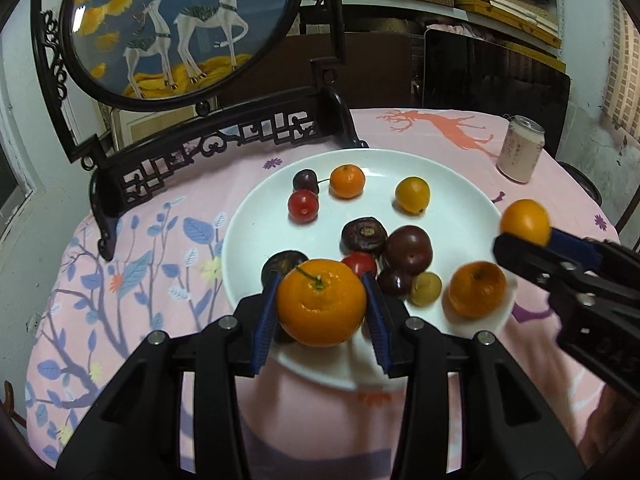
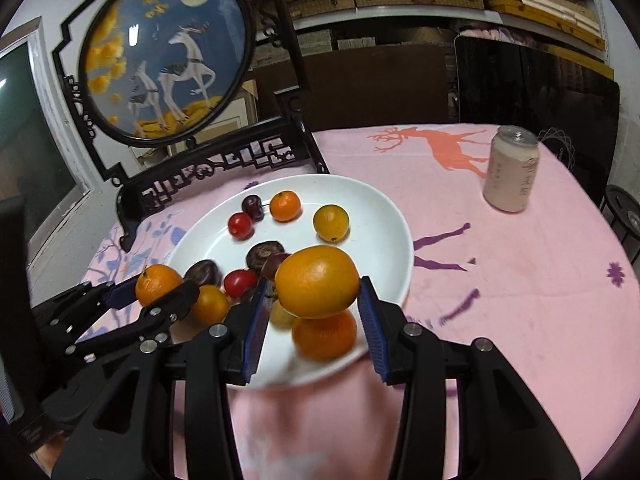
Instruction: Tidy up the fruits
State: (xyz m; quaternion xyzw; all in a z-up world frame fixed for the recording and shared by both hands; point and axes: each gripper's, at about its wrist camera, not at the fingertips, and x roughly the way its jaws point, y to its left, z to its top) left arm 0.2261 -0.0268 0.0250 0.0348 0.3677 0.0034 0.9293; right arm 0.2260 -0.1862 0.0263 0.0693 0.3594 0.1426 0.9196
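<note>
A white plate on the pink tablecloth holds several fruits: mandarins, yellow plums, dark plums, red tomatoes. My left gripper is shut on an orange mandarin with a green stem, held over the plate's near rim; it also shows in the right wrist view. My right gripper is shut on a smooth orange fruit, held above a mandarin lying on the plate; that gripper and fruit show at the right of the left wrist view.
A black carved stand with a round deer picture stands behind the plate at the left. A pale drink can stands at the back right. A dark screen stands behind the table.
</note>
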